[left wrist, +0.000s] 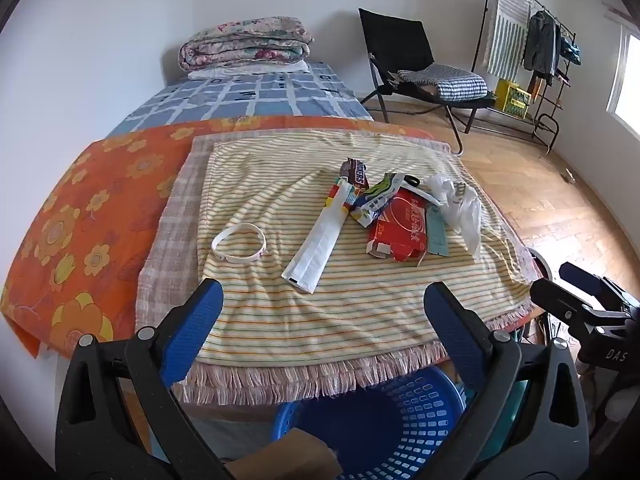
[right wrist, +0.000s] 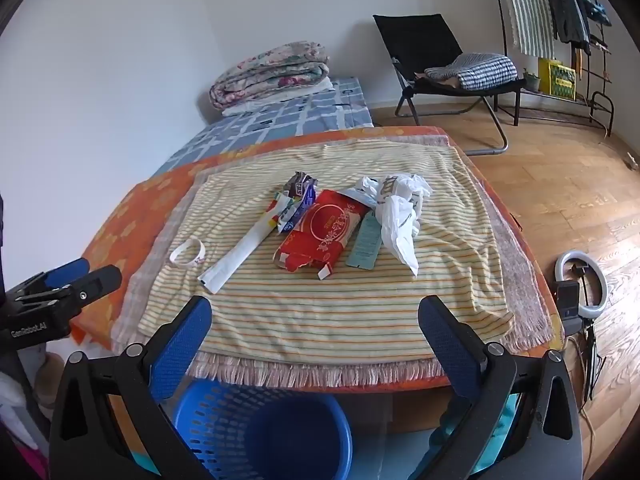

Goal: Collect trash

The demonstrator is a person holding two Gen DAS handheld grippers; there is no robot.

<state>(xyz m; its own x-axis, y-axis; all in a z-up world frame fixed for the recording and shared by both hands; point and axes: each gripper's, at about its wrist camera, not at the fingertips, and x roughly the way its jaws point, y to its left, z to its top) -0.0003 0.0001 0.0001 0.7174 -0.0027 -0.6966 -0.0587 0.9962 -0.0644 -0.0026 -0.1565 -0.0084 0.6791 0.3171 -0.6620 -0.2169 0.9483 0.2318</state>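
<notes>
We hold both tongs above the near edge of the desk, tilted down toward it. Left tongs (left wrist: 323, 308): spread wide, nothing between the blue pads. Right tongs (right wrist: 315, 320): likewise spread wide and empty.

Desk covered by a striped cloth (left wrist: 280, 320) with a fringed hem, laid over an orange floral sheet (left wrist: 80, 216).

Trash sits in a loose cluster at the middle of the cloth, slightly toward the right:
- flattened red carton (right wrist: 324, 230), torn at its near end
- crumpled white plastic bag (right wrist: 400, 216), just right of the carton
- pale teal paper tag (right wrist: 365, 246), between carton and bag
- long white folded wrapper (left wrist: 316, 246), lying diagonally, left of the carton
- chocolate bar wrapper (left wrist: 355, 173) at the far end of the pile
- green-and-white printed wrapper (left wrist: 374, 204), overlapping the carton's far-left corner

White wristband (left wrist: 239, 246) lies alone, left of the pile.

Blue plastic basket (right wrist: 256, 432) stands on the floor below the desk's near edge, directly under our tongs.
</notes>
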